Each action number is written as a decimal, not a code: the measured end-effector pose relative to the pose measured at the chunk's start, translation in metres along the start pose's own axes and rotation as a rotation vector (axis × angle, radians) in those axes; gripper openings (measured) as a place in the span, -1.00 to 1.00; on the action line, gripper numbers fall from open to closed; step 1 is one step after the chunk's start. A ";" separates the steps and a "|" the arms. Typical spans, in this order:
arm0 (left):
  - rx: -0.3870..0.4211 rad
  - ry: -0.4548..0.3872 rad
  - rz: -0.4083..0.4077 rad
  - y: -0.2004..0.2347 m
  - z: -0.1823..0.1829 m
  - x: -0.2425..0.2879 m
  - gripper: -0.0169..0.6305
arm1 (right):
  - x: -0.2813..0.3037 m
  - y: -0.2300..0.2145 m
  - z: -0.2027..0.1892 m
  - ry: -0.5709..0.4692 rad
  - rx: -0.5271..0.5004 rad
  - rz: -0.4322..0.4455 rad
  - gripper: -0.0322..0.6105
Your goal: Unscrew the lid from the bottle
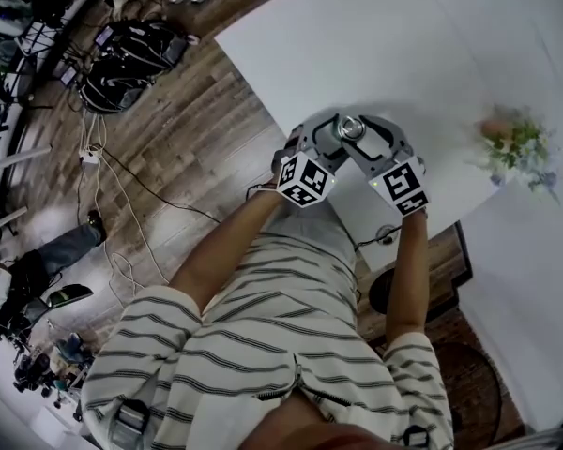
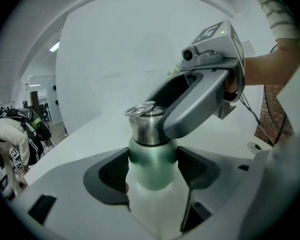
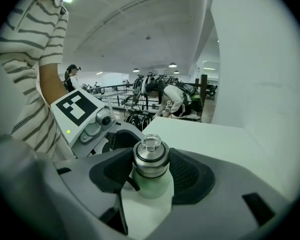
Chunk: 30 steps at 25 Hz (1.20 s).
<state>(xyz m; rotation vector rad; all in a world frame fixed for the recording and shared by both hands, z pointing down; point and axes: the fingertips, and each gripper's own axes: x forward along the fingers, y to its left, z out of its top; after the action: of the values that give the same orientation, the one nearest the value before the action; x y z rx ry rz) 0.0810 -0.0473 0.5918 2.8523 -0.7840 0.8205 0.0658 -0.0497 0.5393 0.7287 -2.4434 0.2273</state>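
Observation:
A green bottle with a steel lid and a ring on top stands on the white table near its front edge. My left gripper is shut on the green body, its dark pads pressing both sides. My right gripper comes in from the other side and is shut on the steel lid, just above the green body. In the head view both grippers, left and right, meet at the bottle's lid.
A small bunch of flowers stands at the table's right. The table's front edge runs just under my grippers. Bags and cables lie on the wood floor to the left. A person bends over in the background.

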 end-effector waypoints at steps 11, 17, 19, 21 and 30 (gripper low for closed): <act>0.011 0.004 -0.018 -0.002 0.001 -0.002 -0.01 | -0.002 0.007 -0.001 0.071 -0.209 0.238 -0.15; 0.013 0.007 -0.022 -0.003 0.001 -0.004 -0.01 | -0.002 0.010 0.000 0.090 -0.275 0.324 -0.15; 0.012 0.010 -0.022 -0.004 0.000 -0.003 -0.01 | -0.003 0.010 -0.001 0.099 -0.282 0.333 -0.15; 0.011 0.012 -0.022 -0.005 0.001 -0.003 -0.01 | -0.004 0.010 -0.002 0.104 -0.278 0.335 -0.15; 0.009 0.012 -0.020 -0.003 0.001 -0.004 -0.01 | -0.003 0.013 0.000 0.096 -0.182 0.252 0.03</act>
<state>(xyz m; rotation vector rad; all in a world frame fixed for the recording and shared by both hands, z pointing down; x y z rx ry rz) 0.0798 -0.0427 0.5890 2.8559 -0.7511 0.8401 0.0607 -0.0378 0.5376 0.3233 -2.4214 0.1306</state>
